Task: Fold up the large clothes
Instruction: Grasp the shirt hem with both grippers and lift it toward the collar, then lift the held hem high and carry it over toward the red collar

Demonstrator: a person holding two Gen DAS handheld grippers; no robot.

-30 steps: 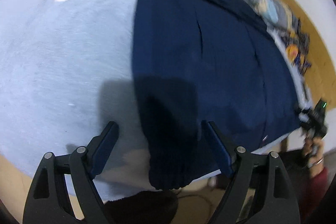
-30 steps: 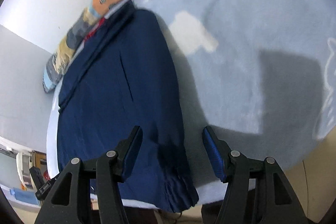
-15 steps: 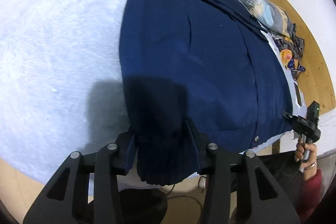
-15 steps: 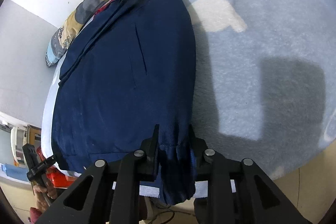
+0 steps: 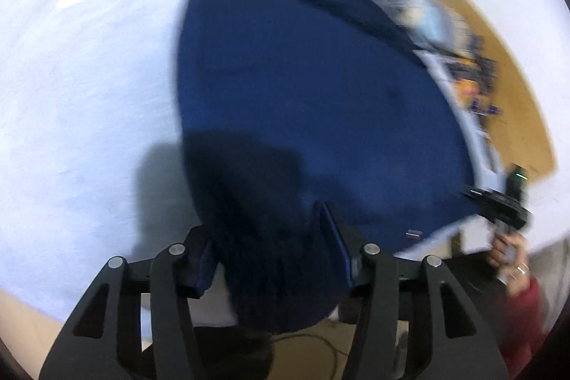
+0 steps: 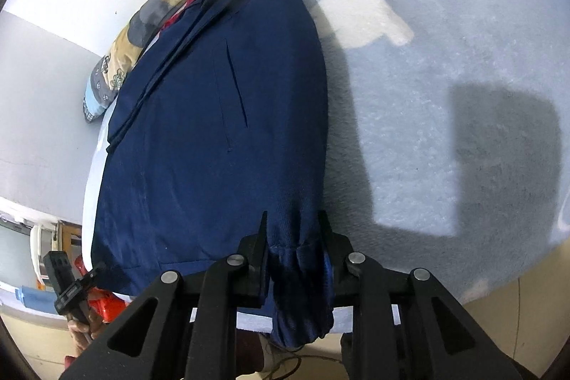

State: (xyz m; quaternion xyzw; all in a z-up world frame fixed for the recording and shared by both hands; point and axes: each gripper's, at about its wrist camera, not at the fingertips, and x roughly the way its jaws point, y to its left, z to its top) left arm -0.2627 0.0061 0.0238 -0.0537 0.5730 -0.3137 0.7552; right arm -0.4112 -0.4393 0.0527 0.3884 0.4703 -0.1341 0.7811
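The large navy-blue fabric garment (image 6: 213, 138) lies spread flat on the pale blue fleece blanket (image 6: 445, 59) that covers the bed, its near hem hanging just over the bed's edge. The right gripper (image 6: 292, 230) has just clamped down: its jaws pinch the gathered, shiny cuff-like corner of the garment at the near right edge, pads pressed into the cloth on both sides. The left gripper (image 5: 267, 237) has also just closed in, then eased slightly; the ribbed dark corner of the garment (image 5: 302, 95) sits bunched between its jaws, and the cloth fills the gap from one pad to the other, so it looks held, though this view is blurred. In the left view the right gripper (image 5: 498, 202) shows at the far corner with the person's hand (image 5: 509, 251) on its handle. A patchwork pillow in orange, grey and beige (image 6: 160, 9) lies along the wall beyond the garment.
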